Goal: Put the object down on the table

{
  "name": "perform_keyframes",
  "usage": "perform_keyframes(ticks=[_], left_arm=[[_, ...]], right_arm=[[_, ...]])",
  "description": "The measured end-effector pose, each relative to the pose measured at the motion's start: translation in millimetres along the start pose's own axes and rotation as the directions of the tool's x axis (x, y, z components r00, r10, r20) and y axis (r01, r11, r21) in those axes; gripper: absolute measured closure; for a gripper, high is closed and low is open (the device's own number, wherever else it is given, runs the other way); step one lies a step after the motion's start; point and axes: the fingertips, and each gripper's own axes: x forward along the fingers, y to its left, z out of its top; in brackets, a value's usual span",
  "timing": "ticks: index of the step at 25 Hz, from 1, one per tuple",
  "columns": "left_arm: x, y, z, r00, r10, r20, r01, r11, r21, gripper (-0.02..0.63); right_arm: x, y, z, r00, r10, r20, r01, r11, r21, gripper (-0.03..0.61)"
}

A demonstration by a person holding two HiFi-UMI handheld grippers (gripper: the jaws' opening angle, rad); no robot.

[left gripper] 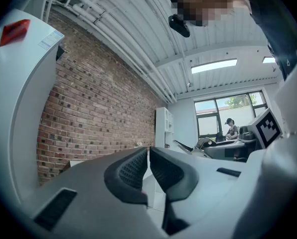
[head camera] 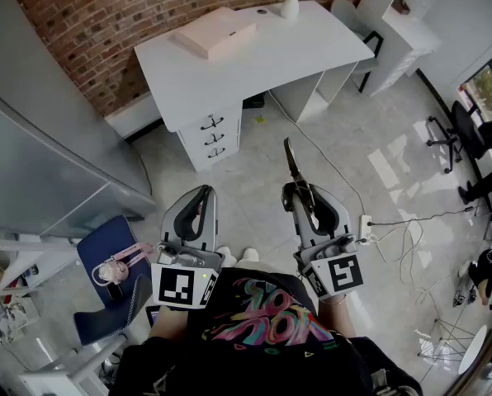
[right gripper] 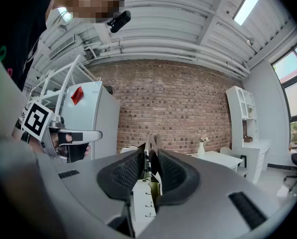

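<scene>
The right gripper [head camera: 299,193] is clamped on the object [head camera: 290,160], a thin dark piece whose long axis points straight ahead toward the white table [head camera: 312,49], still well apart; the left gripper [head camera: 203,193], jaws together, carries nothing.

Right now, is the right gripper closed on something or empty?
Closed on something. The right gripper pinches a thin dark tool between its pads, and the tool's tip sticks out ahead. I cannot tell what kind of tool it is.

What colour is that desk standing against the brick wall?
White; the desk shows best in the head view.
</scene>
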Motion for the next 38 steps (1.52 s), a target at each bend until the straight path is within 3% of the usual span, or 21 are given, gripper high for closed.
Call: perform_keyframes(ticks=[5, 9, 21, 27, 38], left_arm=[[2, -11, 1, 1.0, 0.007, 0.0, -0.007, 1.0, 0.001, 0.58], [0, -23, 1, 1.0, 0.016, 0.007, -0.016, 1.0, 0.007, 0.58], [1, -33, -12, 0.998, 0.056, -0.01, -0.056, 0.998, 0.006, 0.58], [39, -5, -18, 0.998, 0.06, -0.022, -0.06, 0.998, 0.003, 0.58], [183, 109, -22, 0.999, 0.026, -0.025, -0.027, 1.0, -0.012, 0.58]], right_arm=[[-4, -5, 16, 0.999, -0.014, 0.048, 0.012, 0.999, 0.031, 0.472], [-17, -12, 3, 1.0, 0.014, 0.014, -0.014, 1.0, 0.008, 0.472], [-13, -20, -6, 0.998, 0.056, 0.031, -0.057, 0.997, 0.048, 0.472], [32, -34, -21, 0.997, 0.07, -0.013, -0.07, 0.997, 0.042, 0.472], [209, -82, -5, 0.999, 0.037, 0.016, -0.038, 0.997, 0.067, 0.472]])
